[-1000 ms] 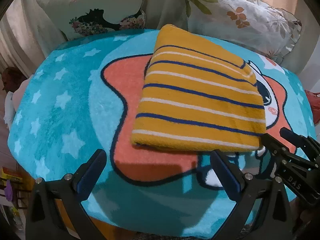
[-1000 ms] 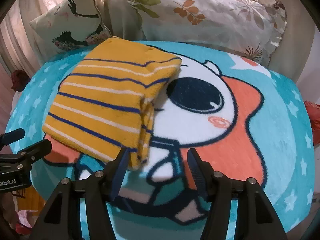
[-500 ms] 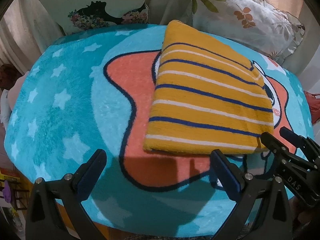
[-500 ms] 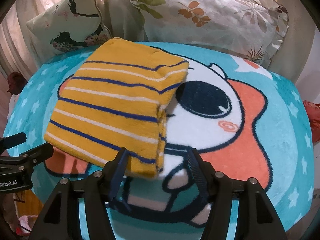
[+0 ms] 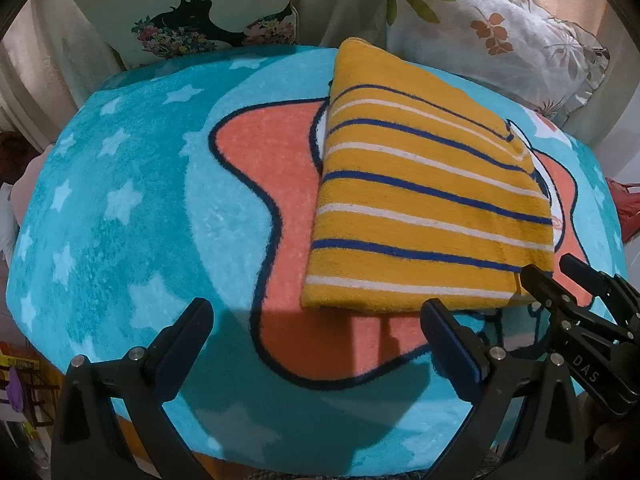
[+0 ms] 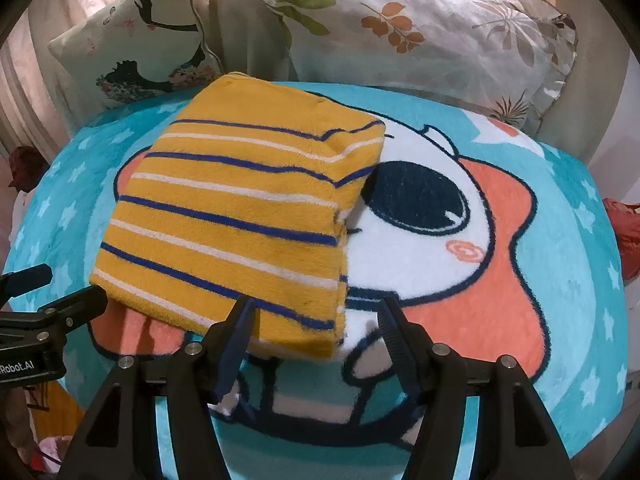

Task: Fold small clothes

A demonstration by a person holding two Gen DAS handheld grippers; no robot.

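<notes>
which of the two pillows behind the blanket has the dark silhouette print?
The left white pillow, printed with black figure silhouettes and flowers. The larger ruffled pillow to its right carries orange and green leaves instead.

The folded garment (image 5: pixel 424 208) is lying flat on the blanket (image 5: pixel 120 220), which is covering the bed. Two pillows are leaning behind it, one (image 6: pixel 132 44) back left, the other (image 6: pixel 424 36) back right. The left tongs (image 5: pixel 316 336) are hovering before its near edge, the right tongs (image 6: pixel 316 324) over its near right corner, neither touching it.
</notes>
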